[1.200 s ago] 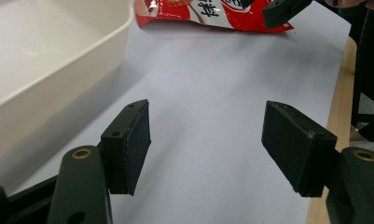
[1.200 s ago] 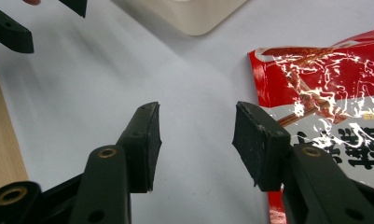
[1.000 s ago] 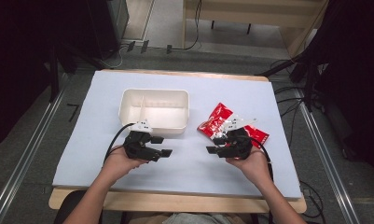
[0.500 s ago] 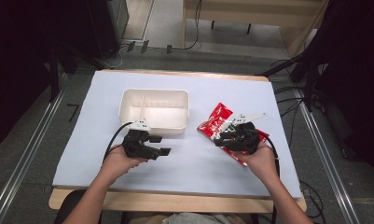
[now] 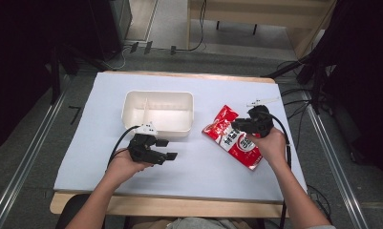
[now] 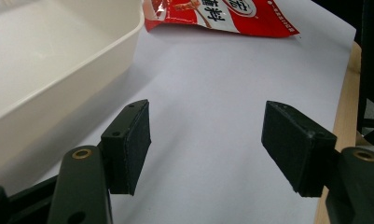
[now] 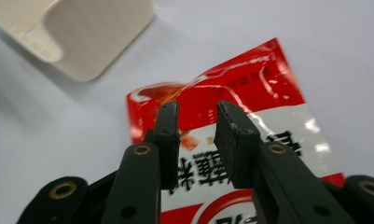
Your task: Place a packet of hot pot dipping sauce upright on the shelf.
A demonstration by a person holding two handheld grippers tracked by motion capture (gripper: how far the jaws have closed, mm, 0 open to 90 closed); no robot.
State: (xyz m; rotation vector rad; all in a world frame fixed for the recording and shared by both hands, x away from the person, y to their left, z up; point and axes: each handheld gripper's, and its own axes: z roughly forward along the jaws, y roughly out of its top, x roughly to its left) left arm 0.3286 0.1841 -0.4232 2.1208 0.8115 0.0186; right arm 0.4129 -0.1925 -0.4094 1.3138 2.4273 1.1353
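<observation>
Bright table, dark surroundings, foreground blur

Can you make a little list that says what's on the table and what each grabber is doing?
table: white-covered table
box: white tray with a divider, looks empty
snack: red and white packet, lying flat to the right of the tray
left gripper: jaws wide open, nothing between them, in front of the tray
right gripper: over the packet, jaws have just been closing, narrow gap left, packet not pinched yet

A white-covered table (image 5: pixel 203 176) carries a cream divided tray (image 5: pixel 158 113) beside the left gripper (image 5: pixel 164 149) and a red packet (image 5: pixel 227 136) under the right gripper (image 5: pixel 237 128)
</observation>
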